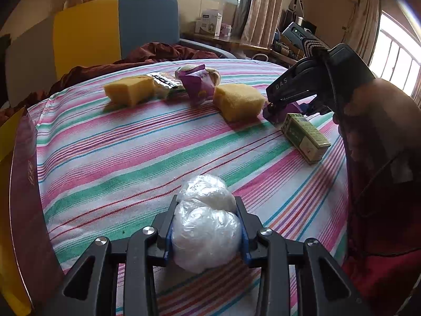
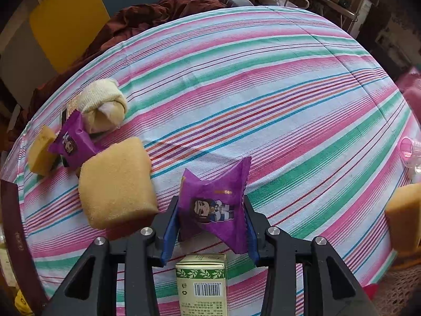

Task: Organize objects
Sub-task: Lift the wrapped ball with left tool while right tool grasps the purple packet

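Observation:
My left gripper (image 1: 206,226) is shut on a white crumpled plastic bag (image 1: 206,226), held just over the striped cloth (image 1: 158,158). My right gripper (image 2: 211,218) is shut on a purple snack packet (image 2: 214,210); it also shows in the left wrist view (image 1: 286,108) at the right, beside a green box (image 1: 305,137). The same green box (image 2: 201,284) lies under the right gripper. Two yellow sponges (image 1: 239,101) (image 1: 129,89), a second purple packet (image 1: 197,84) and a silver packet (image 1: 164,80) lie at the far side.
A rolled cream cloth (image 2: 102,105) lies behind the second purple packet (image 2: 71,142). A maroon box (image 1: 23,210) stands at the left edge. Another sponge (image 2: 405,216) and a pink plastic cup (image 2: 407,150) sit at the right. A dark red blanket (image 2: 147,15) lies beyond the table.

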Action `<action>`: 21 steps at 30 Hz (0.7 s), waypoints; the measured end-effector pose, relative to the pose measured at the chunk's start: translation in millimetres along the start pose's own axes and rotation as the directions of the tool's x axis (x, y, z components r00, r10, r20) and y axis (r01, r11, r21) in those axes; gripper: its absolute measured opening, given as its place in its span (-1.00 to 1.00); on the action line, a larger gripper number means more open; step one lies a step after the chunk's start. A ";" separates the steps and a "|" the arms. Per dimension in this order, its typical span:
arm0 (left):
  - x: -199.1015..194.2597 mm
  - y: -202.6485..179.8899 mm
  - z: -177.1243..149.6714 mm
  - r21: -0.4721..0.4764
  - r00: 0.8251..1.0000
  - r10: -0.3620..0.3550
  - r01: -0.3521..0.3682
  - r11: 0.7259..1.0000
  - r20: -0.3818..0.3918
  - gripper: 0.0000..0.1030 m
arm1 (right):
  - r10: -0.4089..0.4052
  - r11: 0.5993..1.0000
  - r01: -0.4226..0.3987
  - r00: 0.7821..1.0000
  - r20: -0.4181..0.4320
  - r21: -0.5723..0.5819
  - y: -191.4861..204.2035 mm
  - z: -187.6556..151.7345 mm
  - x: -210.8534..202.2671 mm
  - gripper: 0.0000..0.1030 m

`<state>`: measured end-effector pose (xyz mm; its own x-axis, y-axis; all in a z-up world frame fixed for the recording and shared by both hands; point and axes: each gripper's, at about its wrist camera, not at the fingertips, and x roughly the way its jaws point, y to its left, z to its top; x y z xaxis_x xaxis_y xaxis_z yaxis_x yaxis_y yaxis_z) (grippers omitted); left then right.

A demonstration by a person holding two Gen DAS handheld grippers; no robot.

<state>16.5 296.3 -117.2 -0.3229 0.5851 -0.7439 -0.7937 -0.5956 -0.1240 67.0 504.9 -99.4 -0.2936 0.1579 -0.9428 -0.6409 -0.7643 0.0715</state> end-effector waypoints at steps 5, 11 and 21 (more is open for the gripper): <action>-1.9 -3.8 -4.7 0.040 1.000 0.016 -0.017 0.999 0.022 -0.28 | -0.021 1.000 0.021 1.000 0.006 -0.019 -3.0 -2.7 -2.3 -0.18; -2.7 -6.1 -6.4 0.060 0.999 0.030 -0.032 0.998 0.031 -0.28 | -0.055 0.996 0.055 0.998 0.013 -0.064 -4.9 -6.7 -2.6 -0.19; -3.8 -8.5 -8.5 0.074 0.998 0.040 -0.043 0.996 0.041 -0.29 | -0.079 0.992 0.081 0.997 0.022 -0.095 -13.0 -21.6 -3.1 -0.17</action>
<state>28.9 294.4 -118.9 -0.3751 0.5827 -0.7209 -0.8152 -0.5776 -0.0427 91.6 500.7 -104.5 -0.2578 0.2317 -0.9380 -0.5919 -0.8052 -0.0361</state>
